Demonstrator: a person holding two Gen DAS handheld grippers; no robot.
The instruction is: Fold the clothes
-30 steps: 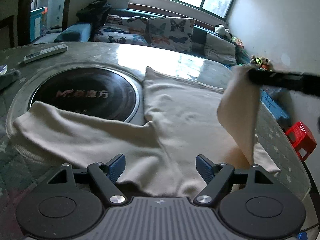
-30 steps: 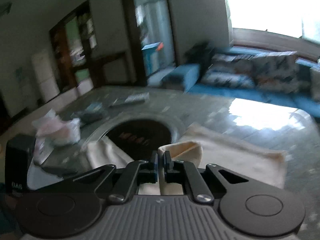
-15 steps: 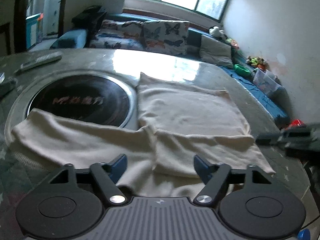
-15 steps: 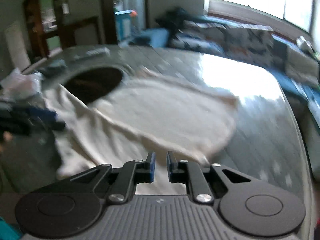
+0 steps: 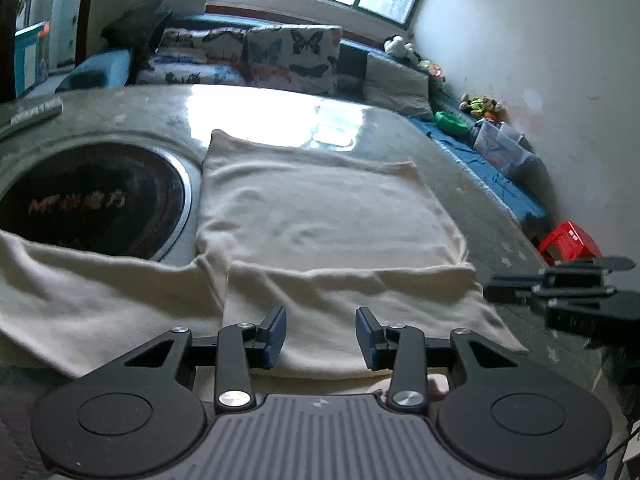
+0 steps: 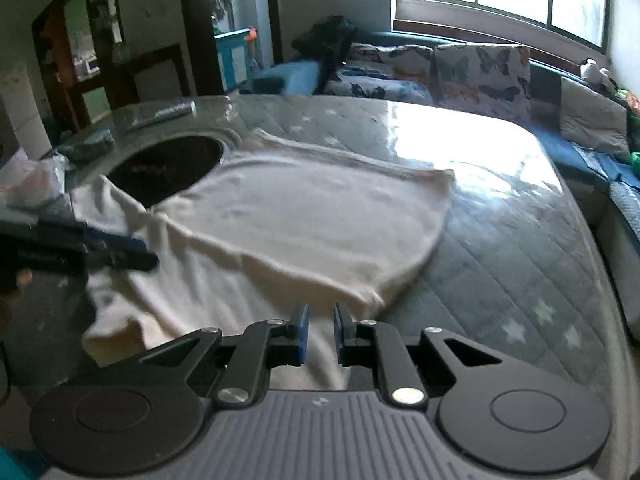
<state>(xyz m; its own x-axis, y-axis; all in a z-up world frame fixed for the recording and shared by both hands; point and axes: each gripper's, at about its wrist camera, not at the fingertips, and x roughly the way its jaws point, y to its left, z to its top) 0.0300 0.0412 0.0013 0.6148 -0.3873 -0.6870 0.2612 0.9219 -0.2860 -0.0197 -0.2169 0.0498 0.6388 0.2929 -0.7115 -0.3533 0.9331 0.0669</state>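
A cream sweater (image 5: 320,216) lies flat on the round table, with one sleeve (image 5: 80,292) stretched to the left and the other folded across its near edge. It also shows in the right wrist view (image 6: 304,220). My left gripper (image 5: 321,334) is open and empty, low over the sweater's near edge. My right gripper (image 6: 319,334) is open by a narrow gap and empty, just above the sweater's near right corner. It also shows in the left wrist view (image 5: 560,284), and the left gripper shows in the right wrist view (image 6: 80,248).
A black round hotplate (image 5: 88,204) is set into the table (image 6: 500,220) at the left, partly under the sleeve. A remote (image 6: 160,112) and small items lie at the far left. A sofa (image 5: 256,60) with cushions stands behind; a red stool (image 5: 568,242) is at the right.
My right gripper has let go of the sleeve it held up; the sleeve now lies folded on the sweater. The right gripper has drawn back to the right. The left gripper has narrowed its opening.
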